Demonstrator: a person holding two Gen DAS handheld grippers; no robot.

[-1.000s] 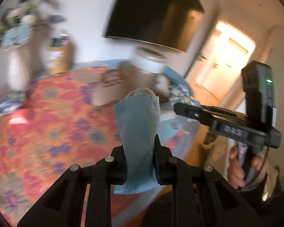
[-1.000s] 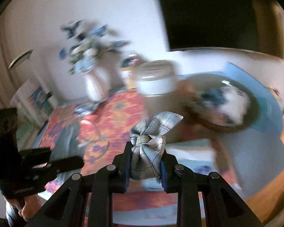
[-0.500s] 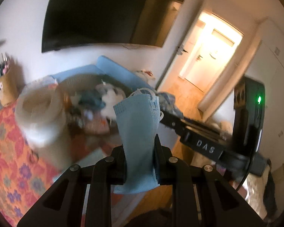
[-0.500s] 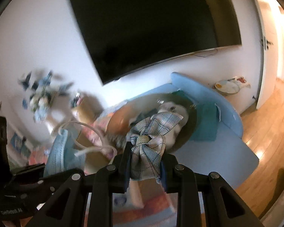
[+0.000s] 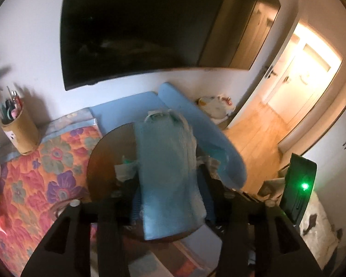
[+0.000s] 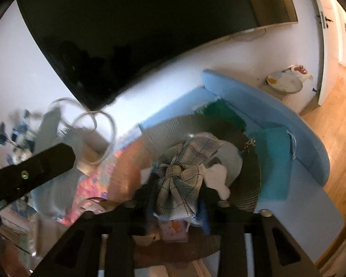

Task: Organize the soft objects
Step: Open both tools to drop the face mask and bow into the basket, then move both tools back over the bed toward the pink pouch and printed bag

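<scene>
My left jaws point(image 5: 170, 198) and right jaws point(image 6: 177, 198), just opening, release mask point(image 5: 168, 168) and cloth point(image 6: 182, 180) directly above the basket point(image 6: 251, 184).

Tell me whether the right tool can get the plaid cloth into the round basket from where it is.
Probably yes. The right tool hangs over the round basket, and nothing lies between the plaid cloth and the pile inside. Its jaws have just been opening with the cloth between them.
</scene>
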